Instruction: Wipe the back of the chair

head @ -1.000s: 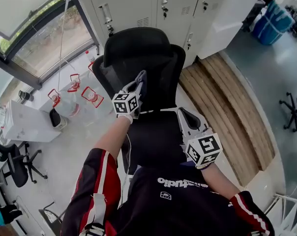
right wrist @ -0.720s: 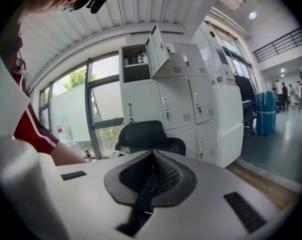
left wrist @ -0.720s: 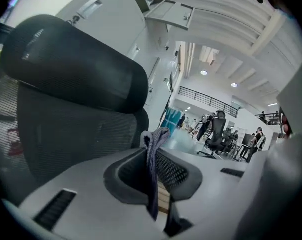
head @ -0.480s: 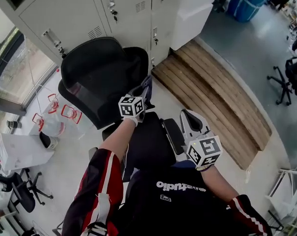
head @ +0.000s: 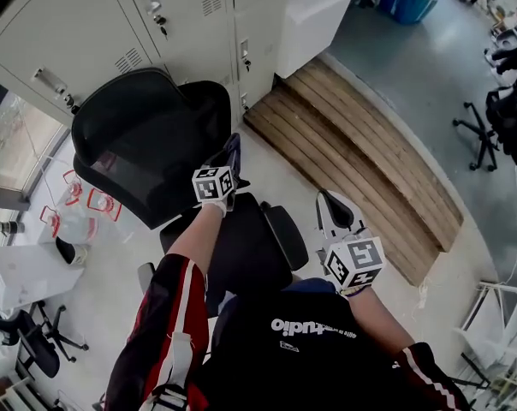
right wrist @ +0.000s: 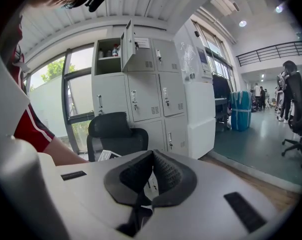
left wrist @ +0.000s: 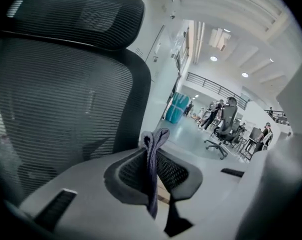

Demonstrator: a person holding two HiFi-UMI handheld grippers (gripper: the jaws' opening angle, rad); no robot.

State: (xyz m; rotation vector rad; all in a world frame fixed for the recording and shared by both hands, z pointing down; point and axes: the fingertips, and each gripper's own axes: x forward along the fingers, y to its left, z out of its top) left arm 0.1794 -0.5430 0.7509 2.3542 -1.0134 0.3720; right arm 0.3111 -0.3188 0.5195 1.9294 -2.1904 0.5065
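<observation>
Chair back (head: 143, 139), black mesh, stands before the lockers (head: 87, 24). Just beside its edge the left gripper (head: 233, 154) pinches a greyish cloth (left wrist: 152, 156) upright, likely poised to wipe. Further from that back, the right gripper (head: 334, 208) idles, jaws clenched on nothing.

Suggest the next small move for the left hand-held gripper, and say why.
Probably ease the left hand-held gripper sideways until the cloth presses on the chair back. Its jaws are shut on the cloth, and the mesh back sits close beside it, but the cloth tip appears clear of it.
</observation>
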